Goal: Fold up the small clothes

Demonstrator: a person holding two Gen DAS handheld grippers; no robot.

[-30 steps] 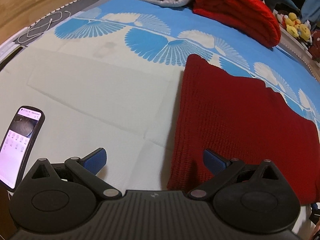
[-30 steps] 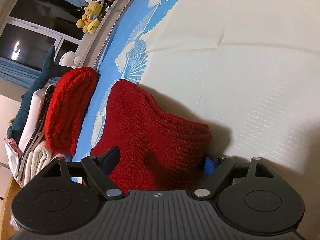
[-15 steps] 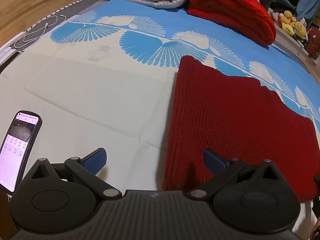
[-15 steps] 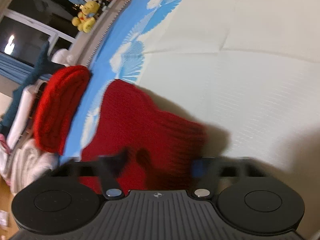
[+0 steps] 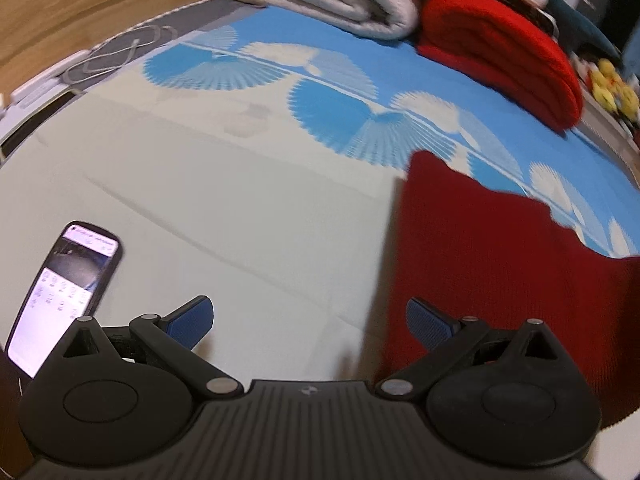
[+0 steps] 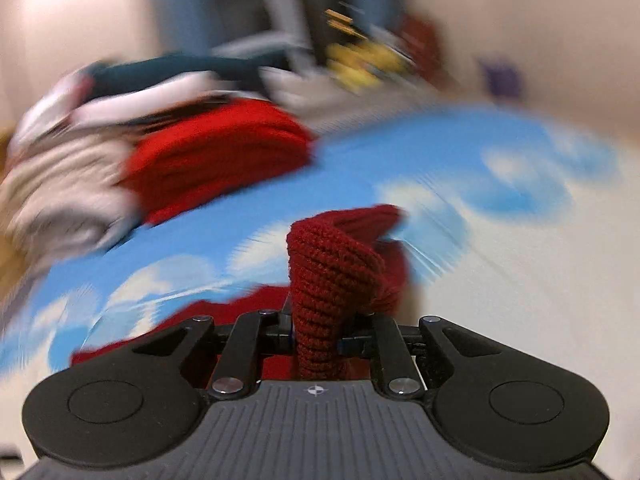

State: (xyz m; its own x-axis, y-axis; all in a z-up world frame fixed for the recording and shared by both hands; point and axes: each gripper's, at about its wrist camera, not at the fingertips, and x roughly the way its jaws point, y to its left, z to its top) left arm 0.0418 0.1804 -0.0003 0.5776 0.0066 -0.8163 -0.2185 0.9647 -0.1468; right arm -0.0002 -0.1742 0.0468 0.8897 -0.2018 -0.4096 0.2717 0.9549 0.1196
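The bed (image 5: 248,216) under me is spread with a cream sheet edged in blue fan prints, wooden board at ten o'clock, and I count one dark red knit garment (image 5: 500,280) lying flat at three to four o'clock in my left view, one brighter red folded knit (image 5: 500,48) at one o'clock, one grey folded blanket (image 5: 336,4) at twelve, and one lit phone (image 5: 64,292) at eight o'clock. My left gripper (image 5: 308,320) is released, jaws wide, nothing between them, its right pad over the garment's near edge. My right gripper (image 6: 320,340) is closing, its jaws clenched on a bunched fold of the dark red knit, which rises at twelve o'clock in that badly blurred view. I judge the step is carrying this edge over to fold it; to do it well I would keep the pinch firm, lift only enough to clear the lower layer, and pin the flat part with the left
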